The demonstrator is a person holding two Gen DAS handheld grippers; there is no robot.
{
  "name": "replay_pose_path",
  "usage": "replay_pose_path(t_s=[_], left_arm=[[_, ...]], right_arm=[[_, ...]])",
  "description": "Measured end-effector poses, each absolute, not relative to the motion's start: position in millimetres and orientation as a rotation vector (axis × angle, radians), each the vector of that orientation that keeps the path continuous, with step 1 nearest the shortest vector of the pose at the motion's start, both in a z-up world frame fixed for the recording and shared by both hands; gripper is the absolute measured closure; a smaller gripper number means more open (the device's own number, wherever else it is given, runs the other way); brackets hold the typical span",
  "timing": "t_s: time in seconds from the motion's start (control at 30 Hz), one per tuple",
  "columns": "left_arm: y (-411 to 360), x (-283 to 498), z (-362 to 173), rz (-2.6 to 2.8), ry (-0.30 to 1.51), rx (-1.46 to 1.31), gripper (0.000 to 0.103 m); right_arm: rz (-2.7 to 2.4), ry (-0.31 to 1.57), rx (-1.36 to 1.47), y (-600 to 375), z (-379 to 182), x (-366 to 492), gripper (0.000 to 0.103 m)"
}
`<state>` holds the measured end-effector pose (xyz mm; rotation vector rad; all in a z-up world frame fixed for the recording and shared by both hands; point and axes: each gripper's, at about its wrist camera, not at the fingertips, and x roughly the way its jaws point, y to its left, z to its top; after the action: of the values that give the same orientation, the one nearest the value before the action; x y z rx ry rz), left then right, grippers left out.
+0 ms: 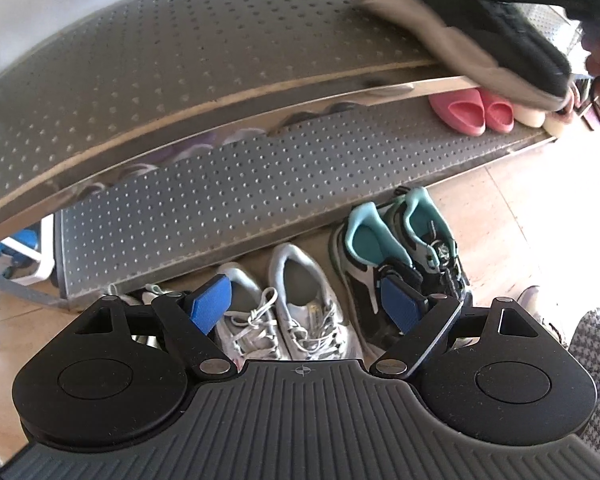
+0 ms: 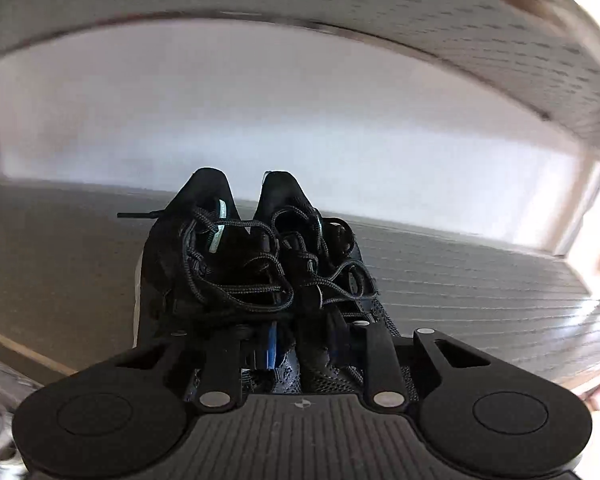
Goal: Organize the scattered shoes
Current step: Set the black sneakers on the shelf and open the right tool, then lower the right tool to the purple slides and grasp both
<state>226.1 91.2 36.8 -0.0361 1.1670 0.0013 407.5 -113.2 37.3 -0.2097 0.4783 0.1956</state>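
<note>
Here the right gripper is clamped on the black sneakers' inner collars above the rack shelf; the left gripper is held open over white sneakers. One shoe could be dropped if pinched unevenly.

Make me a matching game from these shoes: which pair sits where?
Things:
1. pink rubber slippers
2. white lace-up sneakers
3. teal-lined black-and-white sneakers
4. black mesh lace-up sneakers

Places:
a. pinched in the right claw
b. floor, below the open left claw
c. lower perforated metal shelf
d. floor, right of the white pair

Pairs: 1-c, 2-b, 3-d, 4-a
</note>
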Motion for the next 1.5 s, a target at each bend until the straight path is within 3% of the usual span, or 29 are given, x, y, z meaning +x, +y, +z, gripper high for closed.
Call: replay_pose_path(t_s=[0.2,0.5,0.57,0.63,0.73,0.93,0.97,1.03,1.1,1.13,1.2,1.4,1.47,1.5], left_arm=[[83,227,41,-0.03,1.157,-0.025,0.016],[103,225,32,0.01,1.195,-0.035,0.016],[109,224,30,0.03,1.205,-0.029,0.016],[115,224,31,0.048,1.205,-0.026,0.016],[126,224,41,0.075,1.185,-0.029,0.016],[154,213,64,0.12,1.151,-0.063,0.016],[159,210,67,0.126,1.15,-0.075,0.016],[168,204,72,0.133,1.146,-0.091,0.016],[179,195,79,0.14,1.137,-0.108,0.016],[183,191,83,0.142,1.131,-0.113,0.016],[192,184,90,0.14,1.121,-0.129,0.015],[215,167,104,0.138,1.097,-0.166,0.014],[221,164,104,0.146,1.099,-0.169,0.014],[224,164,104,0.148,1.103,-0.172,0.014]], right_arm=[[0.023,0.442,-0.159,-167,24,450,0.079],[-0.067,0.276,-0.207,-159,-5,479,0.074],[-0.102,0.262,-0.206,-155,-4,477,0.068],[-0.121,0.269,-0.217,-152,-3,473,0.045],[-0.125,0.288,-0.278,-144,10,453,0.023],[-0.061,0.408,-0.296,-130,55,391,0.02],[0.026,0.477,-0.226,-125,59,363,0.021],[0.179,0.619,-0.131,-110,50,315,0.039],[0.312,0.765,-0.082,-91,24,274,0.05],[0.38,0.837,-0.057,-82,12,254,0.063],[0.482,1.008,-0.005,-57,-29,212,0.074],[0.635,1.582,0.0,41,-178,97,0.065],[0.66,1.655,-0.019,61,-194,85,0.051],[0.654,1.722,-0.046,83,-211,77,0.038]])
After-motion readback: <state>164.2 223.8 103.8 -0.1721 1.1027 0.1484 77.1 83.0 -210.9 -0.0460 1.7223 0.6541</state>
